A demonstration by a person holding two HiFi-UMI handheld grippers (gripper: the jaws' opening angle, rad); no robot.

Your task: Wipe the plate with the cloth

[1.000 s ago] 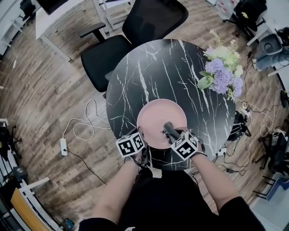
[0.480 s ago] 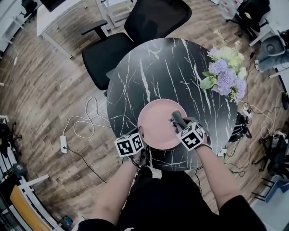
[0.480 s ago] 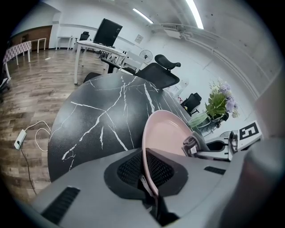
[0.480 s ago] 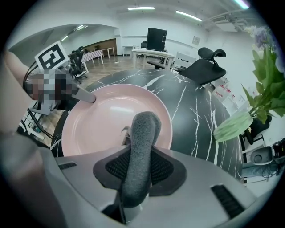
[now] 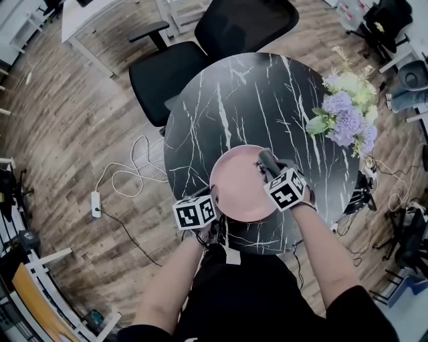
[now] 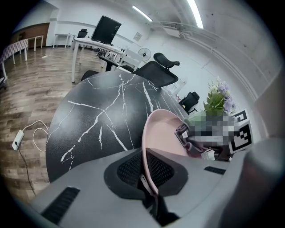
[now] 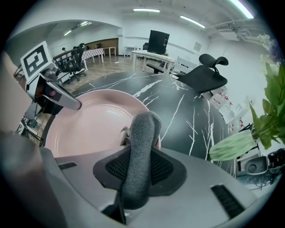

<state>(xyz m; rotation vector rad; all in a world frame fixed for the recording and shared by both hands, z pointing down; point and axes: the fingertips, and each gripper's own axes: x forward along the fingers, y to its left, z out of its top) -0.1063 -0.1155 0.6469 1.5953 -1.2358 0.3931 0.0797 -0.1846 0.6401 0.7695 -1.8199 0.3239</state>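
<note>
The left claw (image 6: 146, 171) is clamped on the near rim of the pink plate (image 5: 235, 187), which sits on the black marble bench (image 5: 234, 100). The right claw (image 7: 139, 171) grips a rolled grey cloth (image 7: 143, 129) at the plate's far right rim.

An office: a swivel chair (image 5: 170, 77), a white desk (image 7: 151, 55) bearing a monitor (image 7: 159, 42), ceiling strip lights (image 7: 146, 10).

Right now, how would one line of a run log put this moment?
step: wipe plate | left claw: shut on plate rim | right claw: shut on cloth | cloth: at plate's far edge
</note>
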